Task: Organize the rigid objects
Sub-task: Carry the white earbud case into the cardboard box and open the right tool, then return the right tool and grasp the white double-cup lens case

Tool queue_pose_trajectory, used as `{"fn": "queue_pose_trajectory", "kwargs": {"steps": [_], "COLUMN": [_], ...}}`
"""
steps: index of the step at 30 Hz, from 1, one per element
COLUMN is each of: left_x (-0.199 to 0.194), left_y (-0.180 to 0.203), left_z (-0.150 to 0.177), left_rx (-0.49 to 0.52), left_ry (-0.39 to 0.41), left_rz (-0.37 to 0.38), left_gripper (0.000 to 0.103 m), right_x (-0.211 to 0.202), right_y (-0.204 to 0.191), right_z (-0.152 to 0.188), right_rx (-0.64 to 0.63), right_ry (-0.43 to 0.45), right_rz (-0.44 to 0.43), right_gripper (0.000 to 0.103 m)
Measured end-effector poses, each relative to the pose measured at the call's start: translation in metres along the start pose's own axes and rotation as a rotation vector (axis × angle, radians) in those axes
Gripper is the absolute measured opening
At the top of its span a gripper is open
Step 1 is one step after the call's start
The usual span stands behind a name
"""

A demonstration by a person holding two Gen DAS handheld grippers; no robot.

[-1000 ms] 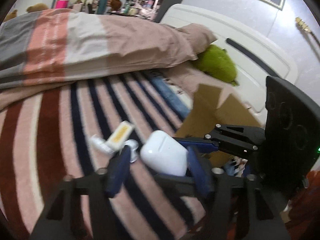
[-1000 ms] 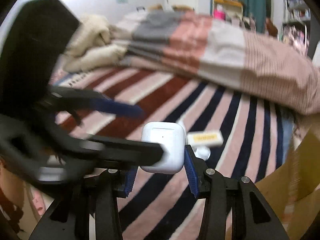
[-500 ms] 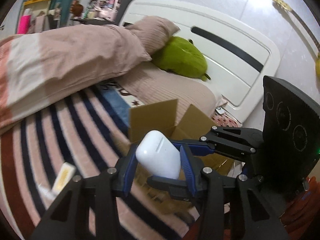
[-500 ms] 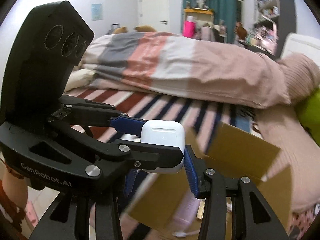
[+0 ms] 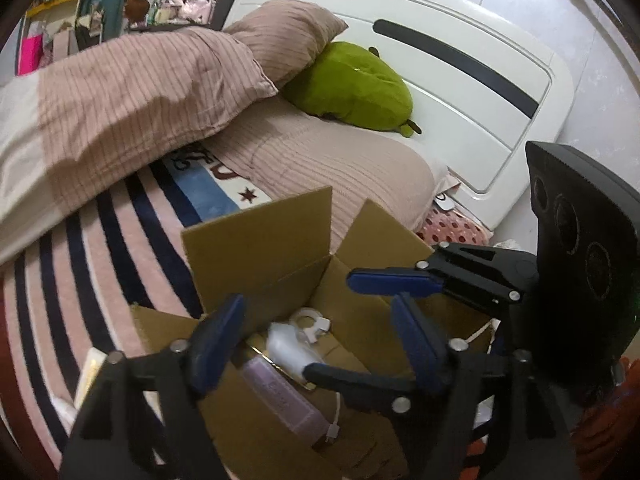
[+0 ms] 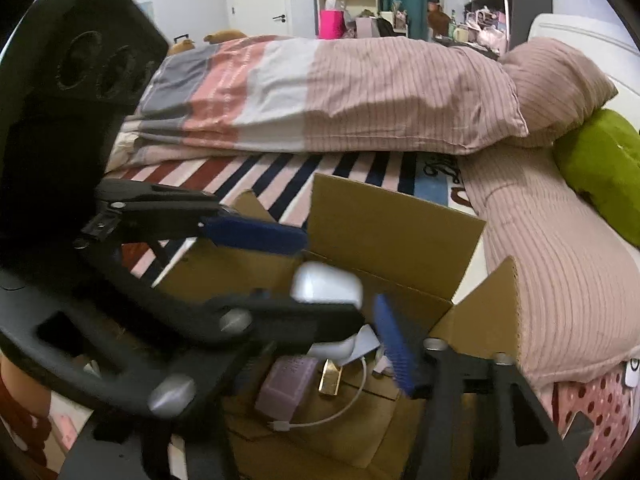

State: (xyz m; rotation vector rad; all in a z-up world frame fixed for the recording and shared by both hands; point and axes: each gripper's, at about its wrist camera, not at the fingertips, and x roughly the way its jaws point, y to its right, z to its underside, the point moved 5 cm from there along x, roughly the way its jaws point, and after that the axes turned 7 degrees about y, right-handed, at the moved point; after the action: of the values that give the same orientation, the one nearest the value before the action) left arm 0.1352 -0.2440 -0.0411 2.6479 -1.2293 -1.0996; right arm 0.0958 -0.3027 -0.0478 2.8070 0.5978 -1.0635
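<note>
The open cardboard box [image 5: 260, 240] [image 6: 392, 232] stands on the striped blanket, and both grippers hang over it. My left gripper [image 5: 318, 304] has its jaws opening, with nothing pressed between the blue pads. My right gripper [image 6: 320, 308] is opening too; its left finger is hidden behind the left gripper's black arm. The white earbuds case [image 6: 326, 284] is blurred and loose just above the box's inside, touching no pad that I can see. In the left wrist view a white rounded shape [image 5: 286, 346] lies low in the box.
In the box lie a purple block [image 6: 284, 384], a gold piece [image 6: 330, 378] and a white cable [image 6: 320, 420]. A yellow-labelled white item [image 5: 90, 376] rests on the blanket left of the box. A pink quilt [image 6: 360, 92], green plush [image 5: 352, 84] and white headboard [image 5: 460, 80] lie beyond.
Both grippers carried the white case from the striped blanket over to the open box. Their jaws have since spread and the case is no longer pinched.
</note>
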Motion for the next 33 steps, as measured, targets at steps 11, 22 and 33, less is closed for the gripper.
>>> {"fn": "queue_pose_trajectory", "kwargs": {"steps": [11,22,33], "left_x": [-0.027,-0.115,-0.183], "left_y": [-0.006,-0.055,-0.146], "left_z": [0.005,0.021,0.090], "left_rx": [0.006,-0.026,-0.135], "left_ry": [0.039,0.144,0.175], "left_rz": [-0.038,-0.166,-0.377], "left_gripper": [0.081,0.081,0.081], "right_x": [-0.007,-0.013,0.049], "right_y": [-0.006,-0.077,-0.197], "right_z": [0.004,-0.021,-0.017], "right_rx": [-0.025,-0.105,-0.245], "right_ry": [-0.022,0.035,-0.037], "right_rz": [0.018,-0.037,-0.228], "right_gripper": [0.061,0.061,0.061]}}
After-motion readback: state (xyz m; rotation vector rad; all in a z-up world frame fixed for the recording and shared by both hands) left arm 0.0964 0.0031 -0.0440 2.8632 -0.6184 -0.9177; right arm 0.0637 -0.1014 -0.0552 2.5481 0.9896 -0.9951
